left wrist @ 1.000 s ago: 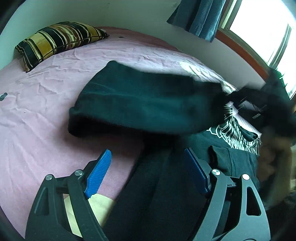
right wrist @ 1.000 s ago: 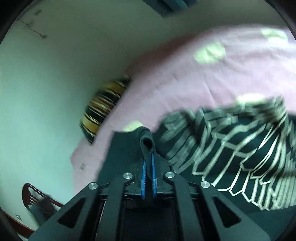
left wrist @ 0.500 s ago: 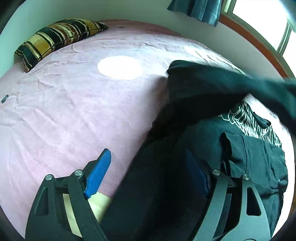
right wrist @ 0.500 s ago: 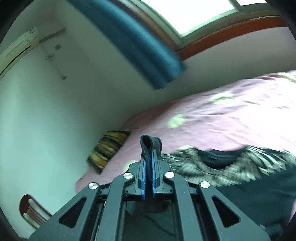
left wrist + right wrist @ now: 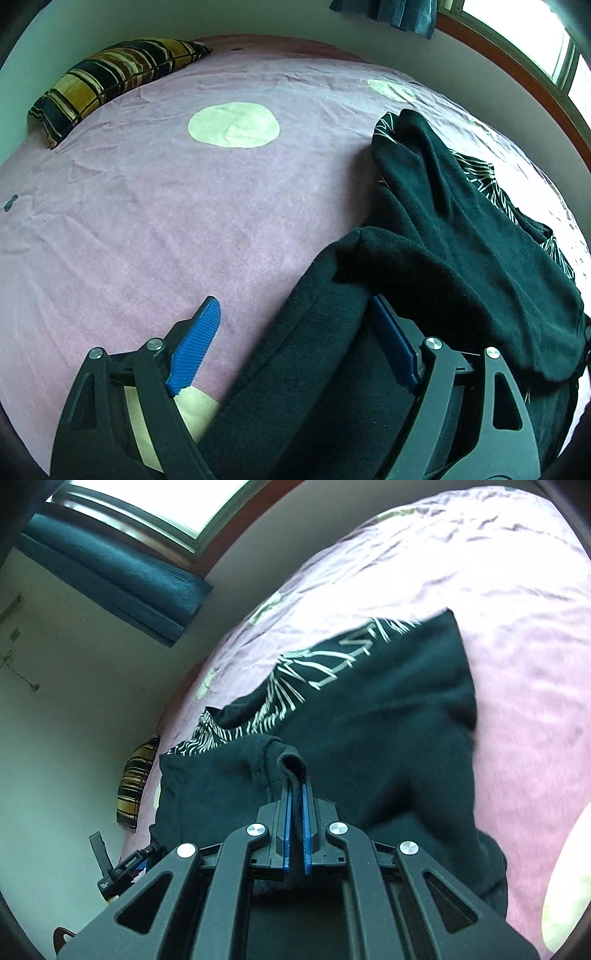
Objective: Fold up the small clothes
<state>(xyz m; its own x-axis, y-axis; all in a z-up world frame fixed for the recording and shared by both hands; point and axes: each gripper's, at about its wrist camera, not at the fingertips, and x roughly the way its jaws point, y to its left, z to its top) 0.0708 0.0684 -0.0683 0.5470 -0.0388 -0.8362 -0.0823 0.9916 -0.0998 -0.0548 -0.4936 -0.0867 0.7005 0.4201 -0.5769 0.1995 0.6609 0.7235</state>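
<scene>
One dark fleece garment (image 5: 461,236), one black top with white line pattern (image 5: 317,664) beneath it, one striped pillow (image 5: 110,77), one pink bedsheet (image 5: 147,221), one blue curtain (image 5: 122,576), two grippers, left (image 5: 295,332) and right (image 5: 295,805)

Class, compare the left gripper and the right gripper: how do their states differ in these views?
The left gripper stands open, its blue ribbed pads apart, holding nothing; the right gripper is shut. The left hovers over the dark fleece garment on the pink bedsheet; the right pinches a cuff-like fold of it. Both are black with blue pads.
</scene>
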